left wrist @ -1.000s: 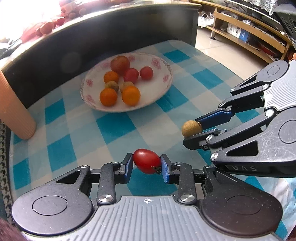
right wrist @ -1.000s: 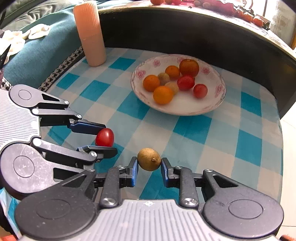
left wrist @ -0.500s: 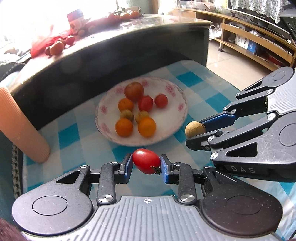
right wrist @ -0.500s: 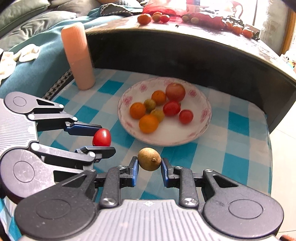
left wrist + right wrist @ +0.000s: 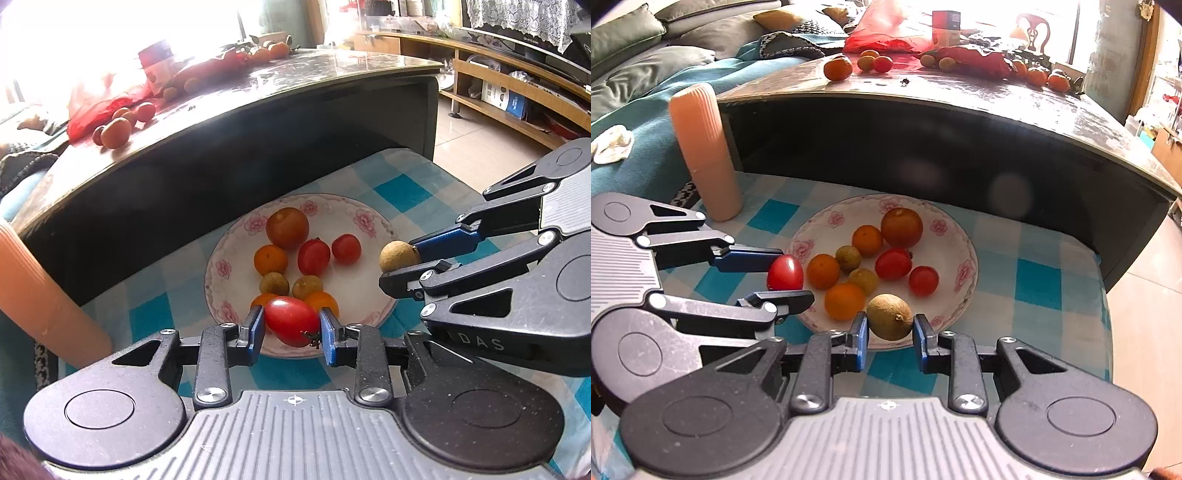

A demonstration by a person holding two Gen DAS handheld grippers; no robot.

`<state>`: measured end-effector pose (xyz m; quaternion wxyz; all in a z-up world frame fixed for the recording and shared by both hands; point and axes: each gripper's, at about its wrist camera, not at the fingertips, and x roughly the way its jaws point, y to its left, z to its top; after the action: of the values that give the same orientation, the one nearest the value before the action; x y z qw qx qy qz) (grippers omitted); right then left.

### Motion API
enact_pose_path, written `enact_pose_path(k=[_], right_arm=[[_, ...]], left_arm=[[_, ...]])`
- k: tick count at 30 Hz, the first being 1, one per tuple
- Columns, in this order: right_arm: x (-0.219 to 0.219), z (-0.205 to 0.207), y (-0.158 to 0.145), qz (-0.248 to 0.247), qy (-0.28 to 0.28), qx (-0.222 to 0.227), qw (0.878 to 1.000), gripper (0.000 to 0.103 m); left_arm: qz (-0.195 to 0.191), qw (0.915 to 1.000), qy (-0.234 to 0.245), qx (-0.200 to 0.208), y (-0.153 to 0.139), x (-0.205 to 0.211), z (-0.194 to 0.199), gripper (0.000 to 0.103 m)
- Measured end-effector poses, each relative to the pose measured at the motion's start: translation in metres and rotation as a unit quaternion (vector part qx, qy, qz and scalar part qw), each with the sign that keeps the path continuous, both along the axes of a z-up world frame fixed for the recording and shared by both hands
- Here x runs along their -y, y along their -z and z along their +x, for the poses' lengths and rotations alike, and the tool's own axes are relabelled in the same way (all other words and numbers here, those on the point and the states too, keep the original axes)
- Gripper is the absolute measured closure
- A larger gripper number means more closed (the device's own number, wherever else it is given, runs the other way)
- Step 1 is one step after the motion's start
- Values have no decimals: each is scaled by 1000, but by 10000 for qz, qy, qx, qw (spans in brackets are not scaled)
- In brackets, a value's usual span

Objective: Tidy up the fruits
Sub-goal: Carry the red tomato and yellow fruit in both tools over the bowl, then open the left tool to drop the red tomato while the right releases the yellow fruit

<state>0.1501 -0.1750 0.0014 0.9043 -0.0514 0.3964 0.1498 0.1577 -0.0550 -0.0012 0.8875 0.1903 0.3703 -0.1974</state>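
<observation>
Both held fruits now nearer plate

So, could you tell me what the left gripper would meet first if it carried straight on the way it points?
Probably the plate: the left gripper, shut on a red tomato, points over its near rim toward the orange fruit there, though depth is unclear.

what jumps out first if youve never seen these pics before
Two grippers side by side, each pinching a fruit: the left gripper holds a red cherry tomato, the right gripper a brown longan. Just beyond them, a floral plate on the blue checked cloth holds oranges, tomatoes and longans.
</observation>
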Motion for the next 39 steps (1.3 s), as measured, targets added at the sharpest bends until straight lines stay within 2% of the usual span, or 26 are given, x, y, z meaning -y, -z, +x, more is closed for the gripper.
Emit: enact_pose_path(k=[39], right_arm=[[-5,45,20,13,-42,0,10000,62]], left_arm=[[-11,9994,-316,-129,20,-6,41,65]])
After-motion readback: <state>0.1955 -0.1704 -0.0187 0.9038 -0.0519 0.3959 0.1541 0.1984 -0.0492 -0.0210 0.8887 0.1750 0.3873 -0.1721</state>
